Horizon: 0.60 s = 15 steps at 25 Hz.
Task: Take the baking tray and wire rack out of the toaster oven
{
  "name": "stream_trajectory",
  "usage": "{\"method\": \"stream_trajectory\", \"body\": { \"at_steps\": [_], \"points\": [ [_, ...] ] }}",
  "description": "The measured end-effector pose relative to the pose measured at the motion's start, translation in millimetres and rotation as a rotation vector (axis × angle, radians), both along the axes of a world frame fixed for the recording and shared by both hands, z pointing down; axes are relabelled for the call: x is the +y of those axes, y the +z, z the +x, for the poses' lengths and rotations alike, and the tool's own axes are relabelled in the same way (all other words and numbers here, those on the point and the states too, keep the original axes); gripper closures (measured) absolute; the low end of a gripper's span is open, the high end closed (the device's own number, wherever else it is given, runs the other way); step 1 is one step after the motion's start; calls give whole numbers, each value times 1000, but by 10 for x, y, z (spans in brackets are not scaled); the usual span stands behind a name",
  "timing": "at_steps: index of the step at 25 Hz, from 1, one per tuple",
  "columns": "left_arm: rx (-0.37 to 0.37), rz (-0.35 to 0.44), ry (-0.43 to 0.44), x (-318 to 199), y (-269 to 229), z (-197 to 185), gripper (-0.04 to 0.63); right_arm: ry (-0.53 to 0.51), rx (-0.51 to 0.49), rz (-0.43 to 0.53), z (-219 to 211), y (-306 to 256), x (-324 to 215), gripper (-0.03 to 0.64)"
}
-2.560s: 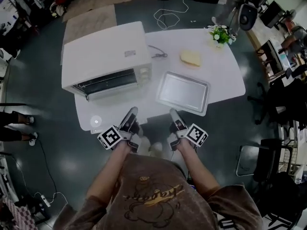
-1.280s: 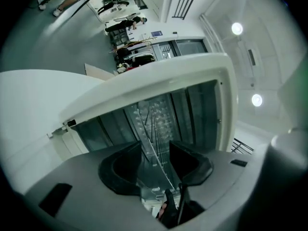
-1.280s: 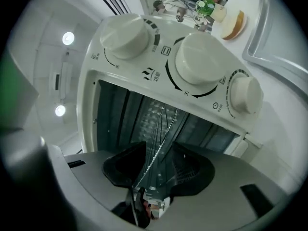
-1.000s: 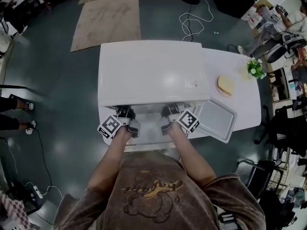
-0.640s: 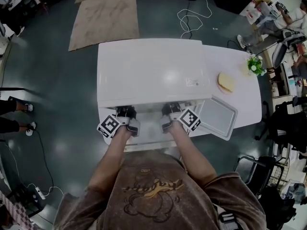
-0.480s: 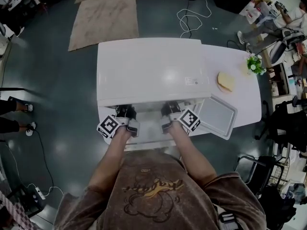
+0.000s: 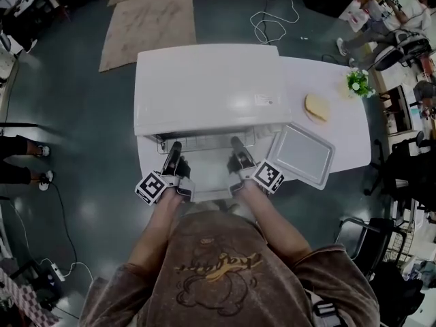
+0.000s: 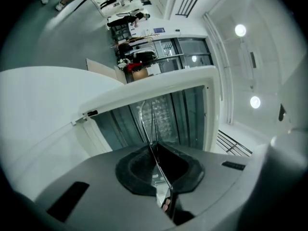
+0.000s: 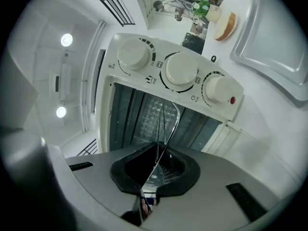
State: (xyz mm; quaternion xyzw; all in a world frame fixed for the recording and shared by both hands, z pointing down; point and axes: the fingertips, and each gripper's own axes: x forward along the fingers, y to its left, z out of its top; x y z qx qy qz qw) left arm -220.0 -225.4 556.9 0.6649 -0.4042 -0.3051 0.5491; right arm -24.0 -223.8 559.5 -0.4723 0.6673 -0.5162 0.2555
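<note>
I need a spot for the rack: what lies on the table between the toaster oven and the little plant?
A piece of bread lies there, apart from both the toaster oven and the plant; the head view shows it.

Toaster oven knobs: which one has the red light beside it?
The knob at the row's end nearest the baking tray; the red light sits right beside it.

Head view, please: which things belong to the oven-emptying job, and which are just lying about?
Job: toaster oven; wire rack, gripped by left gripper and right gripper; baking tray, already on the table.
Lying about: bread slice; potted plant; rug.
</note>
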Motion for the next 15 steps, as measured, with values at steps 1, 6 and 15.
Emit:
{"method": "stream_trajectory", "body": {
  "at_steps": [1,6,15],
  "points": [
    [-10,-4,1,75,8,-5,591,-5,-4,-2,-3,1,71,607],
    [-27,-11,-6,429,19,-21,592,-40,-13,22,-27,-43,401,611],
    [-28,-14,-17,1006,-34,-30,592,-86,-2,-13,-37,-80,970,611]
  ]
}}
